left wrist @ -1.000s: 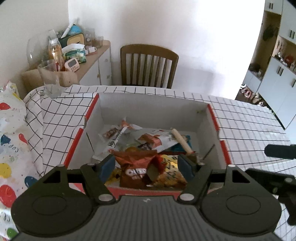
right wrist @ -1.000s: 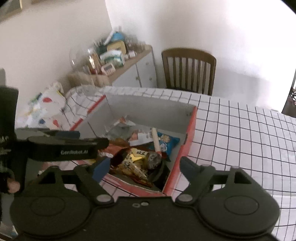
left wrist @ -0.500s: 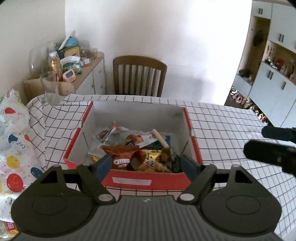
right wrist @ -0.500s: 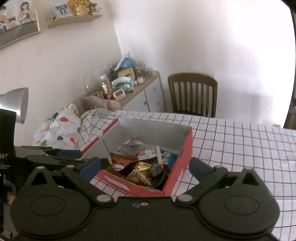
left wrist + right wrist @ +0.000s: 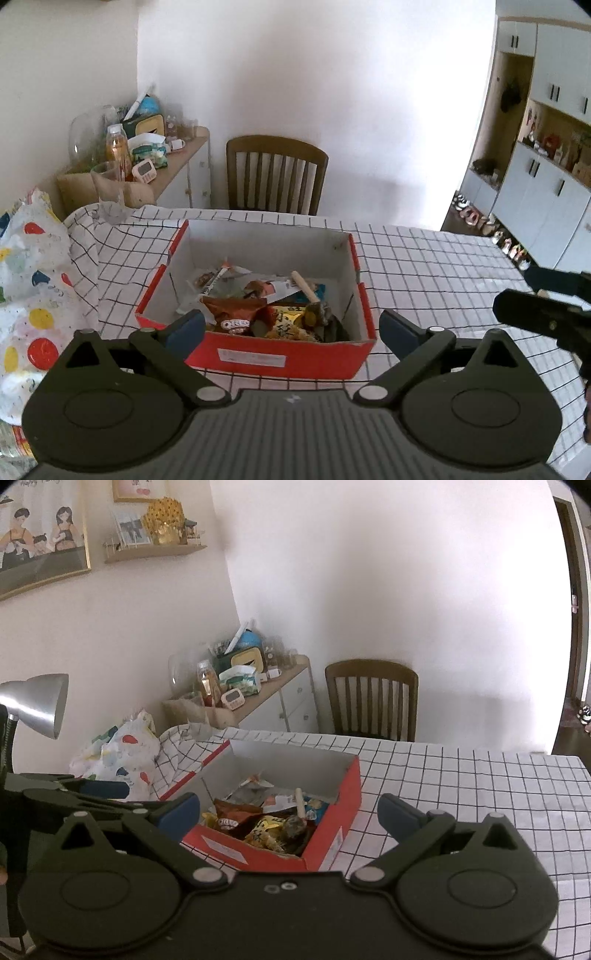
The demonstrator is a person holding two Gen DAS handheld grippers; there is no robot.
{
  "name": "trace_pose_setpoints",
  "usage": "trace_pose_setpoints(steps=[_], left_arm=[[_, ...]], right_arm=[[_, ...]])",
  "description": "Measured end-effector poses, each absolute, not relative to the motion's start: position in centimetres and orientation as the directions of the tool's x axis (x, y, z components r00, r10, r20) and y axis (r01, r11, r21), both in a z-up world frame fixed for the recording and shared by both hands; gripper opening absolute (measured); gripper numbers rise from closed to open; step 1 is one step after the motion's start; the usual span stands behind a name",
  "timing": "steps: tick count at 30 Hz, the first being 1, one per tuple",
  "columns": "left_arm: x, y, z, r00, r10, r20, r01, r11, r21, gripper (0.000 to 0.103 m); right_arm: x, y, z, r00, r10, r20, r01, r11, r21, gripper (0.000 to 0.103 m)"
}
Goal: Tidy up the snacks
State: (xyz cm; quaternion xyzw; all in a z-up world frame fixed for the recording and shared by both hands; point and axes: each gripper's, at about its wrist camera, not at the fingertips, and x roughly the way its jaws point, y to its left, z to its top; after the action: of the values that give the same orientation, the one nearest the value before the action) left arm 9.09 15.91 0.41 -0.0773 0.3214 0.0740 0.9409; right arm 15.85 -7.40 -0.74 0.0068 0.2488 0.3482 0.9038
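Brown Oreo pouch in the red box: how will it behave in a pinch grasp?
The Oreo pouch looks crinkled and puffed, so probably floppy and light; expect it to crumple between fingers. Its film looks glossy, likely slippery. It lies on other wrappers in the red box, so neighbours may shift or lift with it.

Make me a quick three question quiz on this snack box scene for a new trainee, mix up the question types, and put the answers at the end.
1. True or false: the left gripper is shut on a snack.
2. Which packet lies nearest the front wall of the red box? A) the brown Oreo packet B) a green can C) a milk carton
3. Fill in: the red box stands on a white tablecloth with a black ____ pattern.

Key
1. False: both the left gripper and the right gripper are open and hold nothing.
2. A
3. grid
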Motion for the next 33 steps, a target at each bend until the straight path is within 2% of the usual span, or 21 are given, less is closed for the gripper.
trace_pose_setpoints(steps=[11, 33], left_arm=[[7.6, 15.0, 1.5, 0.794, 0.091, -0.601, -0.194, 0.975, -0.108, 0.101], [7.3, 14.5, 2.3, 0.805, 0.098, -0.585, -0.194, 0.975, -0.103, 0.101]], right_arm=[[14.2, -8.5, -0.1, 0.639, 0.648, -0.414, -0.621, 0.752, 0.22, 0.103], [13.8, -8.8, -0.1, 0.642, 0.647, -0.411, -0.615, 0.755, 0.228, 0.103]])
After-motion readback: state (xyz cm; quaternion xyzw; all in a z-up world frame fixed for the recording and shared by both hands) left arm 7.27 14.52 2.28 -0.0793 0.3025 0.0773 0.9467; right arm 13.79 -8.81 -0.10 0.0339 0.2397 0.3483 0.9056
